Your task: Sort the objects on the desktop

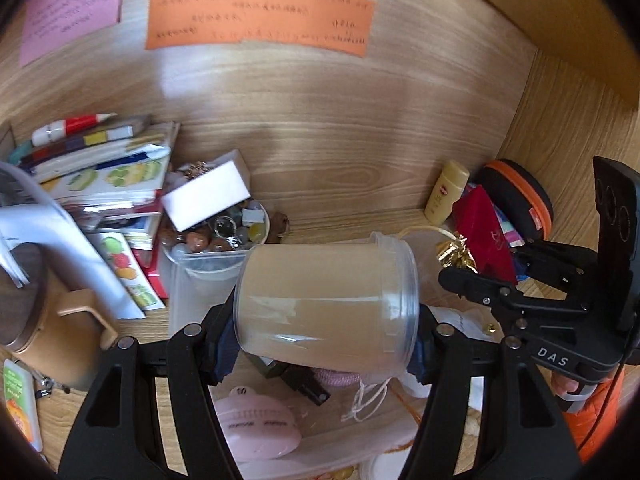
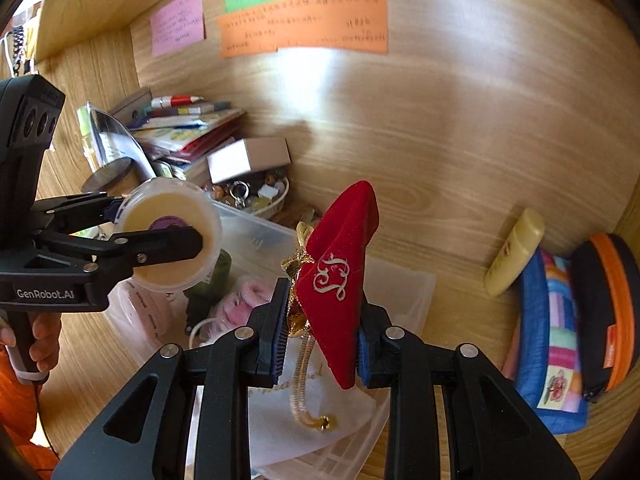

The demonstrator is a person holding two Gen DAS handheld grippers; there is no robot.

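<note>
Because the translucent plastic jar (image 1: 326,304) looks empty and thin-walled, it should be light, smooth and a little slippery, and likely to flex if squeezed hard; holding it across the body, as now, seems the sound choice. The left gripper (image 1: 324,344) is clamped on it, pads pressing opposite sides, the jar lying sideways in the air above a clear plastic bin (image 2: 400,284) on the tabletop (image 1: 340,216). By contrast, the red velvet pouch (image 2: 340,280) is soft, light and grippy, with a gold drawstring (image 2: 304,380) dangling below that could snag. The right gripper (image 2: 320,340) is closed narrowly on the pouch's lower half, holding it upright over the same bin, well clear of the jar.
</note>
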